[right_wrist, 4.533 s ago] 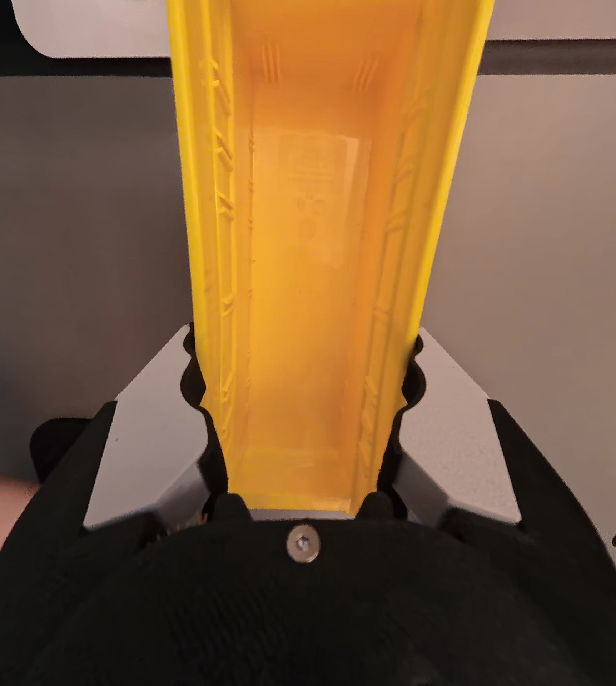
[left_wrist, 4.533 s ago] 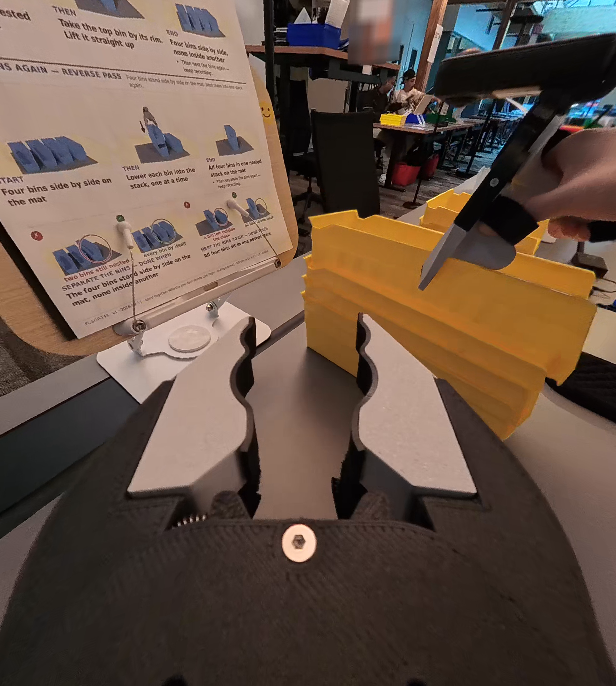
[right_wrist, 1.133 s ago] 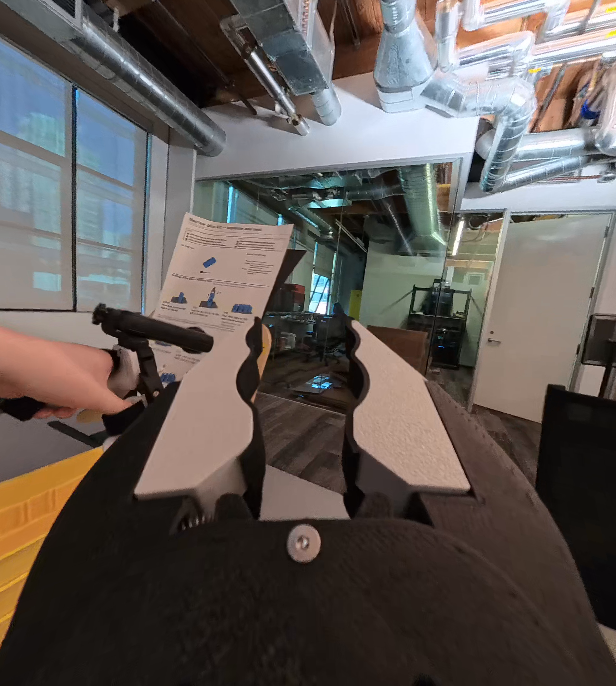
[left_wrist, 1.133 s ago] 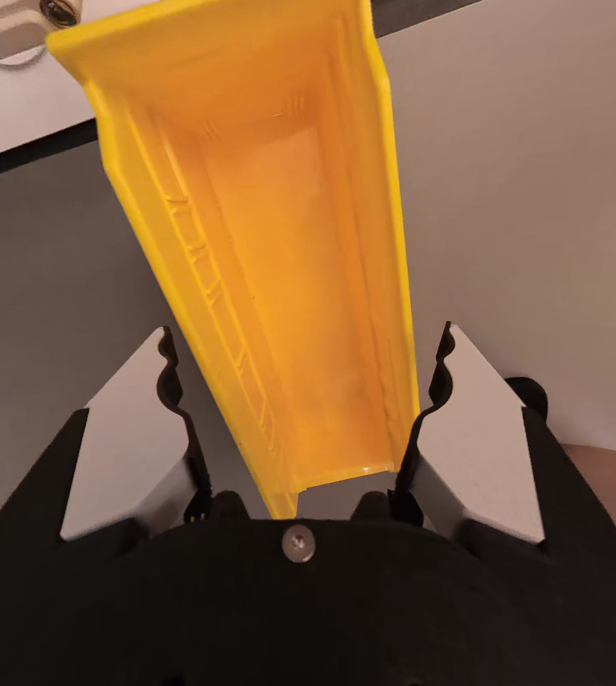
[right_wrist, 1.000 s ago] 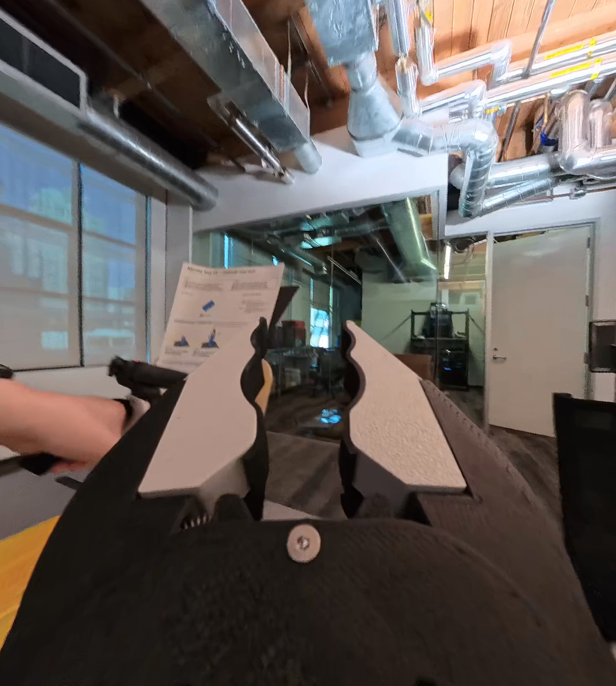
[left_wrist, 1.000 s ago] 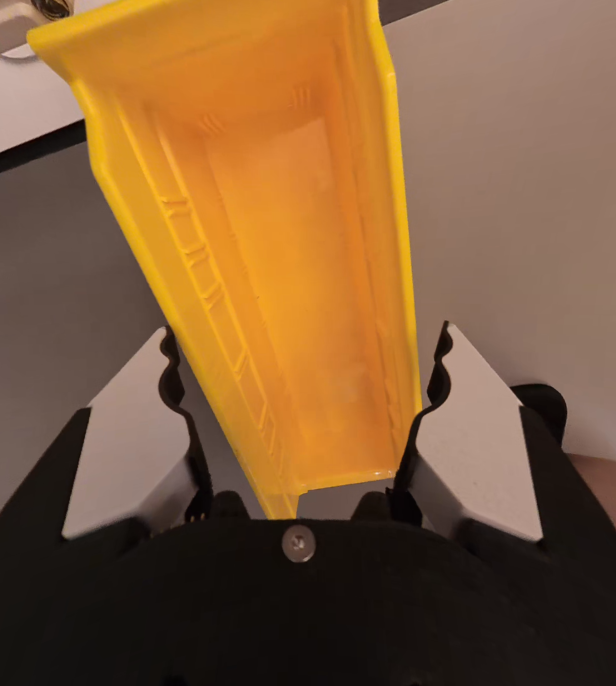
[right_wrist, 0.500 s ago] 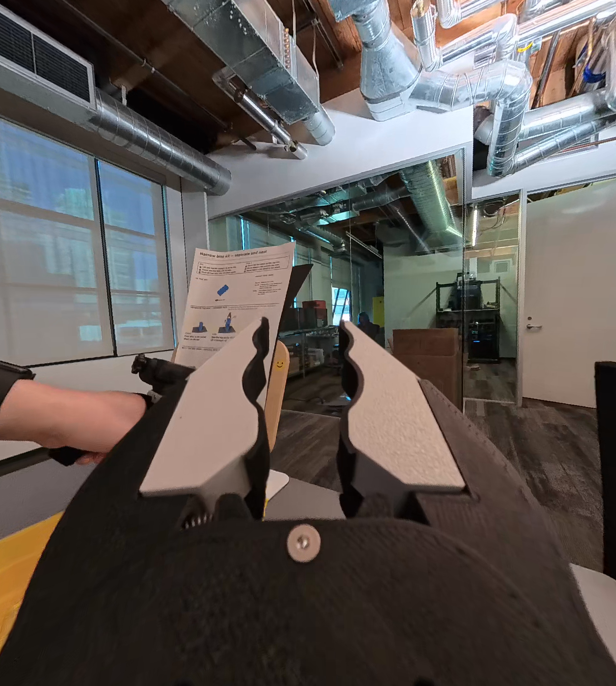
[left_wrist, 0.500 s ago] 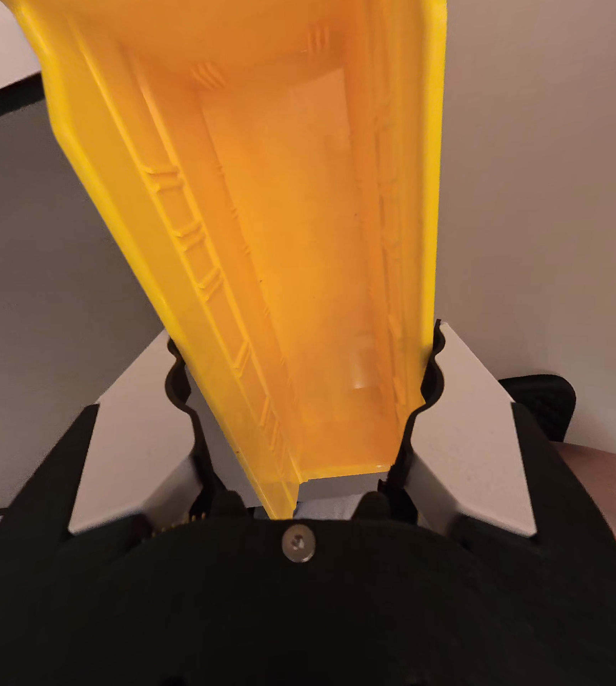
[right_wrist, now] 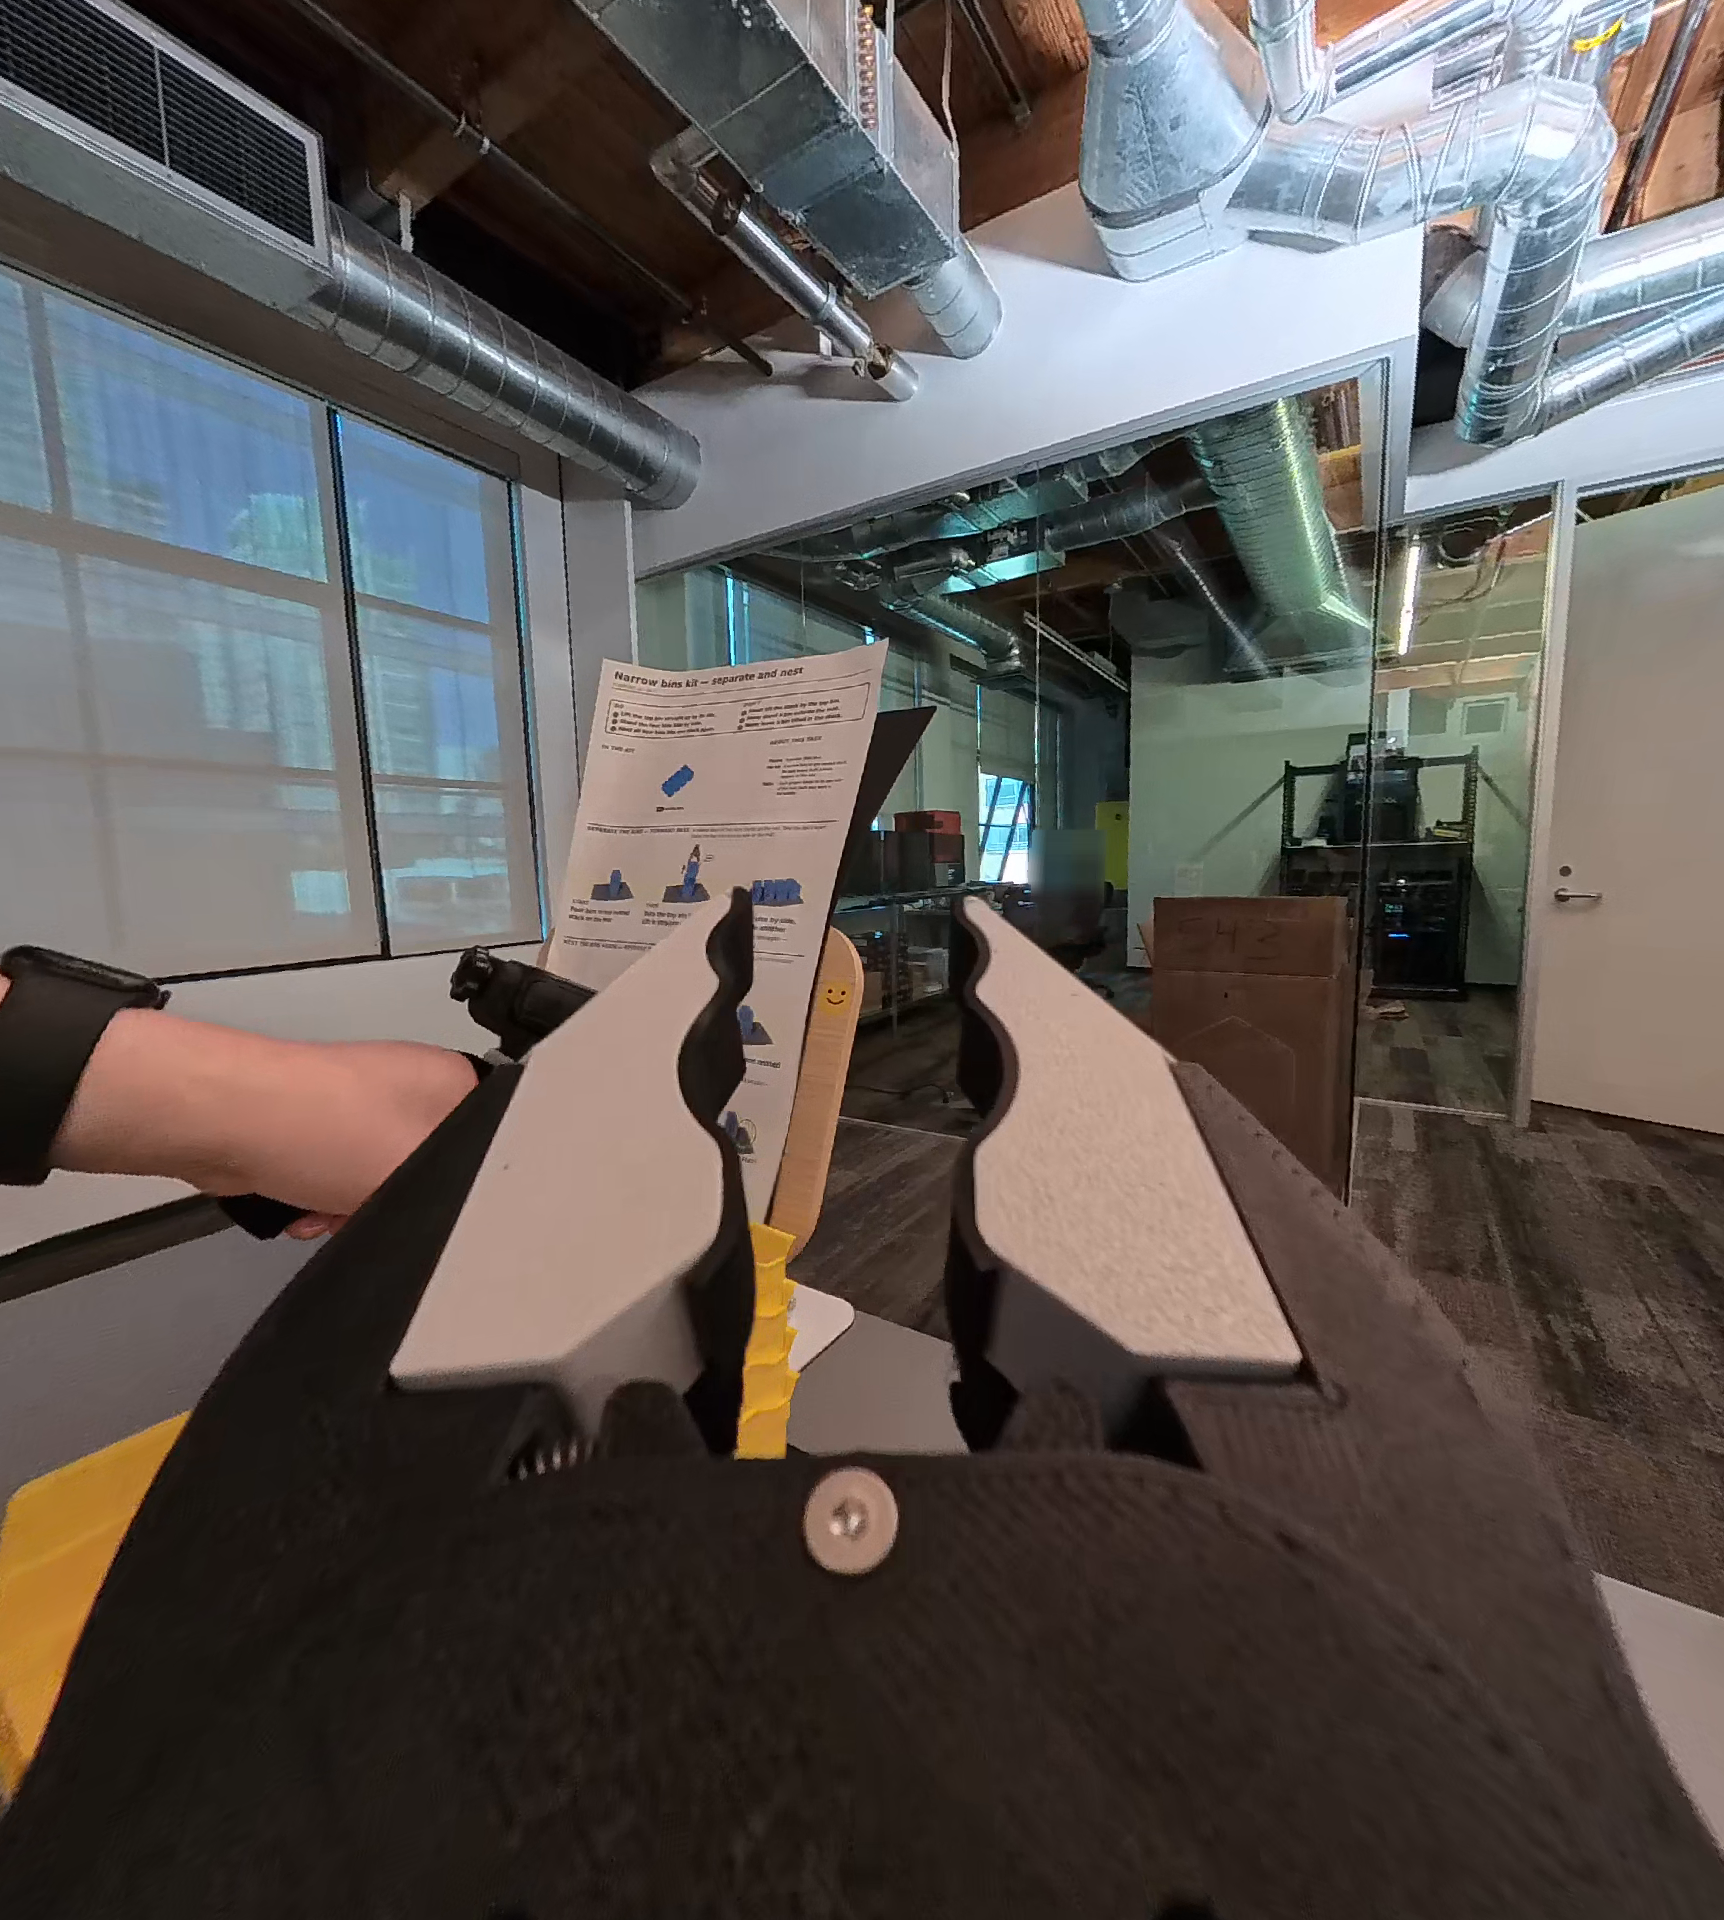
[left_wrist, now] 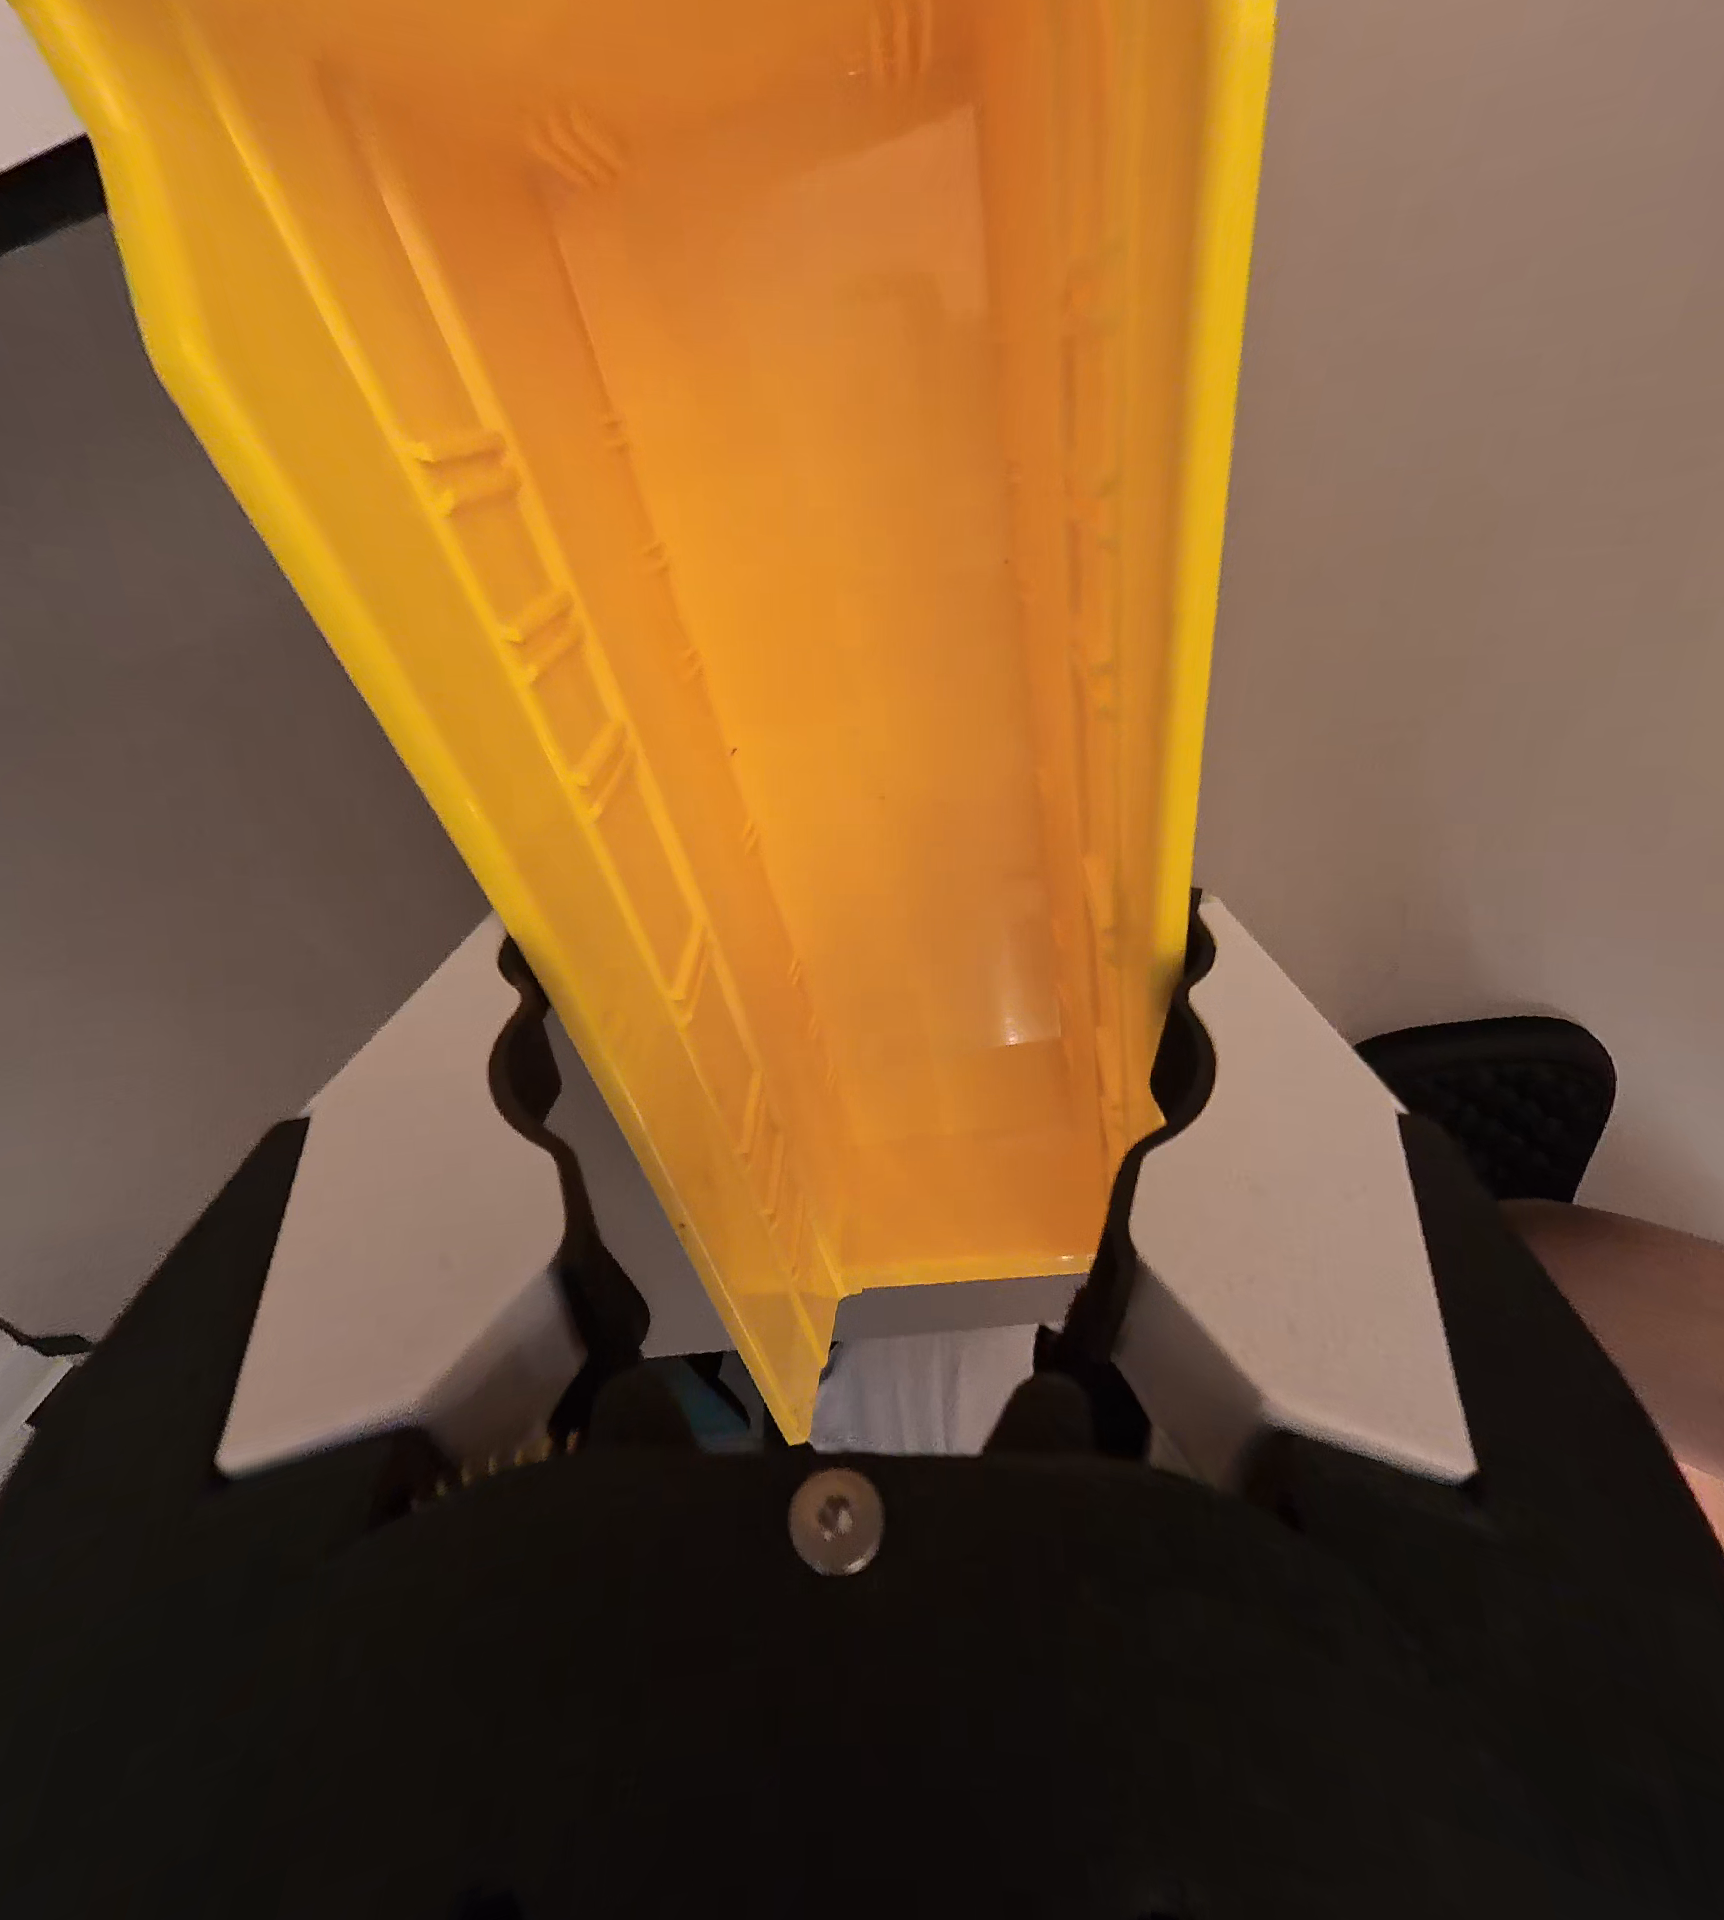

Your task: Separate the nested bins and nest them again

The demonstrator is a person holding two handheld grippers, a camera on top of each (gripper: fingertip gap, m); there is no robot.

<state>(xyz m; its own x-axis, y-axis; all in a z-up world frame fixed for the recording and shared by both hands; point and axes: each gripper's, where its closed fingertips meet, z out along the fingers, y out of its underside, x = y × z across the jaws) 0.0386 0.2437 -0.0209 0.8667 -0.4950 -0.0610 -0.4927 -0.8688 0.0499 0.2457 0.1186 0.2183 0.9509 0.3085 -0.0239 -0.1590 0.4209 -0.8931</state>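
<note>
My left gripper [left_wrist: 853,997] clamps the narrow yellow bin [left_wrist: 837,644] by both side walls above the grey table [left_wrist: 1523,520]; my right gripper [right_wrist: 853,997] stands narrowly parted, bare, beside the yellow bin stack [right_wrist: 58,1558].

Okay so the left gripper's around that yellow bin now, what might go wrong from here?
1. The yellow bin sits skewed between the left gripper's fingers, with its left wall slanting across the left finger. A squeeze may twist it or let it slip.
2. The grip is near one end of a long bin, so lifting may make the far end sag.
3. The right gripper is open, raised and aimed across the room, so it cannot steady the stack if bins stick together.
</note>
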